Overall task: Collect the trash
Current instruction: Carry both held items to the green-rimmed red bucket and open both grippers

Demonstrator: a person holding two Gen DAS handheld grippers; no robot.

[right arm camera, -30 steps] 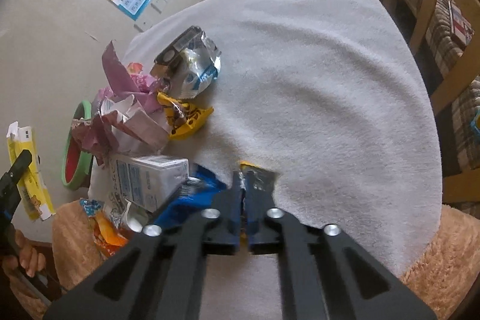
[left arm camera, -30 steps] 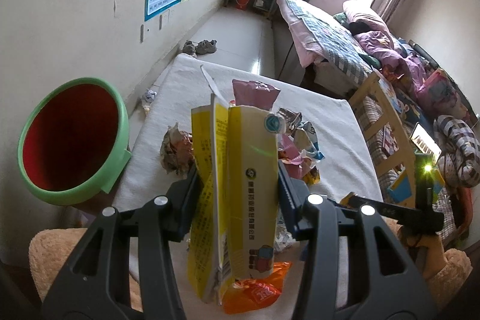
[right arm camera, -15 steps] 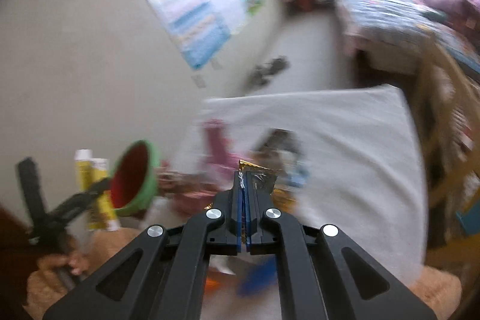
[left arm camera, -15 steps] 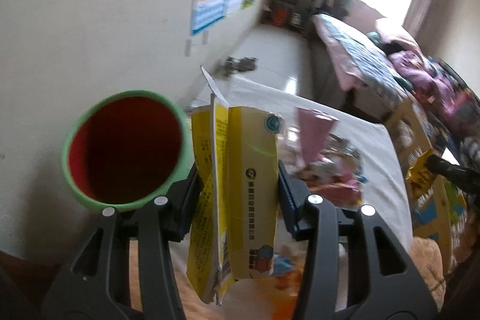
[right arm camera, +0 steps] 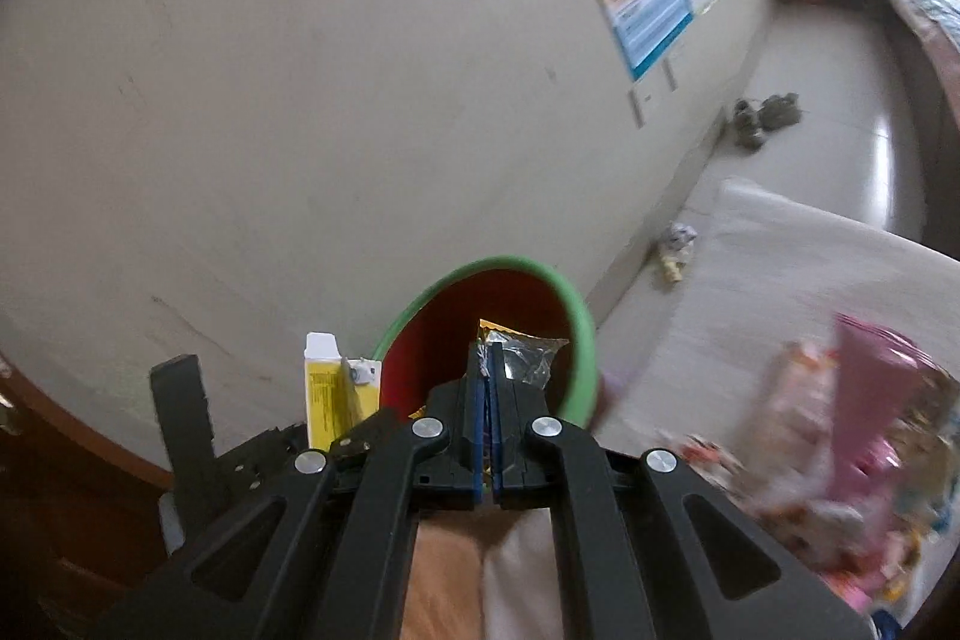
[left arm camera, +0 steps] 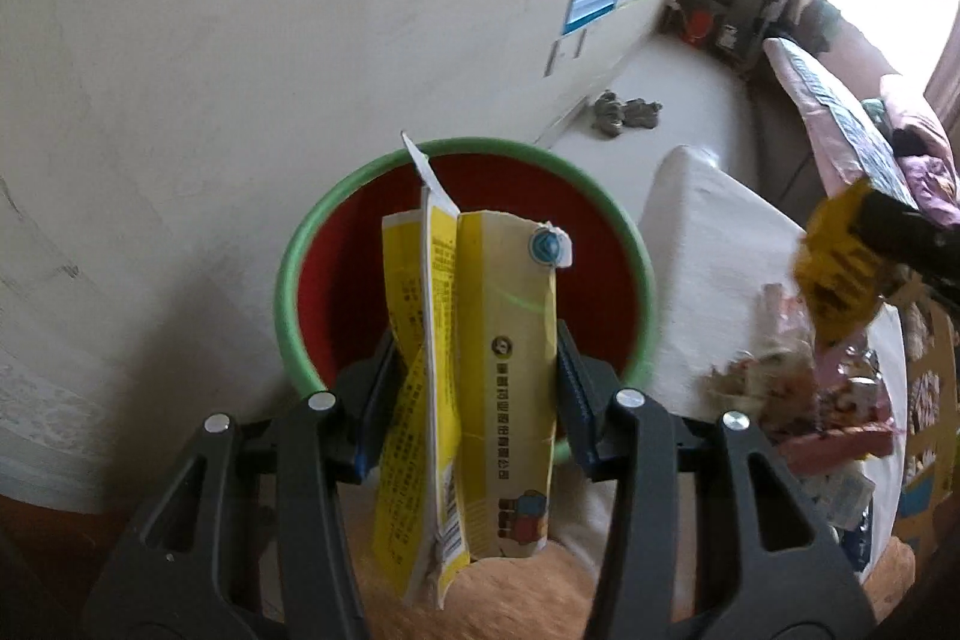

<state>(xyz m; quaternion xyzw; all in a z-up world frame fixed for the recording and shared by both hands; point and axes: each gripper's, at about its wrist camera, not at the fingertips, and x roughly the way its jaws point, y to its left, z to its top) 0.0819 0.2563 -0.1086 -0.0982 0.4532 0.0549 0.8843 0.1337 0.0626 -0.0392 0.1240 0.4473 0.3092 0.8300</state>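
Both loads are at the green-rimmed red plastic bin (left arm camera: 465, 196) but not dropped: left gripper (left arm camera: 474, 388) fingers clamp a flattened yellow carton (left arm camera: 480, 382) before its mouth, right gripper (right arm camera: 489, 400) fingers pinch a crinkled foil wrapper (right arm camera: 522, 355) (more litter (right arm camera: 840, 430) waits on the white-covered worktop (left arm camera: 708, 268), rightward).

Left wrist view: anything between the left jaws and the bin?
Only the yellow carton clamped in the left gripper; its top stands before the bin mouth. Nothing else shows there.
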